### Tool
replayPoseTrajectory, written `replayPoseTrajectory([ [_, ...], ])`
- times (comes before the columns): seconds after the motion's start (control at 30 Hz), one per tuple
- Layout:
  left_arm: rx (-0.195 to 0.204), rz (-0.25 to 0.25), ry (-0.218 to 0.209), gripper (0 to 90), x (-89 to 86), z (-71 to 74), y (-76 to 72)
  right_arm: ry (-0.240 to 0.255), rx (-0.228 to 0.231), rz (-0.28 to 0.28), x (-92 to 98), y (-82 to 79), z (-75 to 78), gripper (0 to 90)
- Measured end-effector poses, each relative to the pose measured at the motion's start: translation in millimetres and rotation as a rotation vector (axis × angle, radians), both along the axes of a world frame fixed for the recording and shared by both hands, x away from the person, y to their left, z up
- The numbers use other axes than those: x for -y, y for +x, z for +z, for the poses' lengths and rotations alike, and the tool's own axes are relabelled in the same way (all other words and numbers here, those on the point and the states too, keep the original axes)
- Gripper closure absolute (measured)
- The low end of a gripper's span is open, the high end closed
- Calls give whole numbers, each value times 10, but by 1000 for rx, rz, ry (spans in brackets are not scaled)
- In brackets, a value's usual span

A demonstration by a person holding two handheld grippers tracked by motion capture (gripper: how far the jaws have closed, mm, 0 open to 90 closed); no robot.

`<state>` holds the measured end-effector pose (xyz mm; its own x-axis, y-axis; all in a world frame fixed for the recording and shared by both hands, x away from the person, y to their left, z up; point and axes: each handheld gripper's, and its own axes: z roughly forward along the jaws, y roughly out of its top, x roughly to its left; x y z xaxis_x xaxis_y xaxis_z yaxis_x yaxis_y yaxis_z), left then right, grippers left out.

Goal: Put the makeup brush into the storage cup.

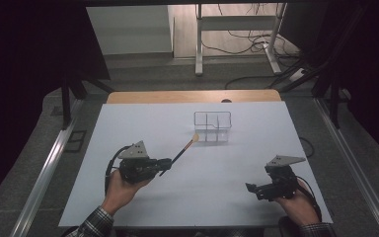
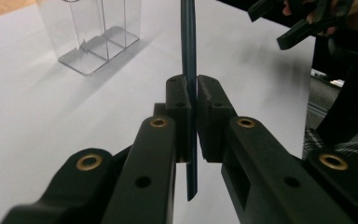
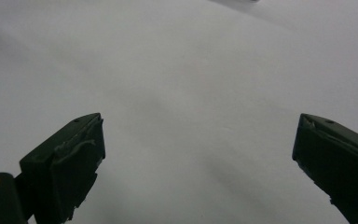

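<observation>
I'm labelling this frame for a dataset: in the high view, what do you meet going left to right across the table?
Left gripper → brush it clamps → clear divided container → right gripper, jaws open.

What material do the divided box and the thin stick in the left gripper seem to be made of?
The divided box looks like clear hard plastic, perhaps acrylic: the white table shows through its glossy walls and its edges catch light. The stick, a brush, has a dark, smooth handle, probably painted wood or plastic, which cannot be settled; its tip is pale tan, likely bristle. The left gripper has its jaws shut on it.
</observation>
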<state>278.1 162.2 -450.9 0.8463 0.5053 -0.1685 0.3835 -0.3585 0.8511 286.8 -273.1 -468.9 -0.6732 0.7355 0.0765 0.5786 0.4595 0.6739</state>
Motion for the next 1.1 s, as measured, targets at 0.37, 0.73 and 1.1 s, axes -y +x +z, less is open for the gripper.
replayPoseTrajectory([
  [0.37, 14, 17, -9, 851, -62, -27, -77, 40, 14, -10, 37, -5, 25, 0],
  [0.73, 2, 20, -13, 851, -63, -77, -47, 48, 35, -8, 40, -11, 38, 0],
  [1.1, -5, 4, -26, 851, 4, -117, -28, 176, 72, 28, -74, 4, 124, 0],
])
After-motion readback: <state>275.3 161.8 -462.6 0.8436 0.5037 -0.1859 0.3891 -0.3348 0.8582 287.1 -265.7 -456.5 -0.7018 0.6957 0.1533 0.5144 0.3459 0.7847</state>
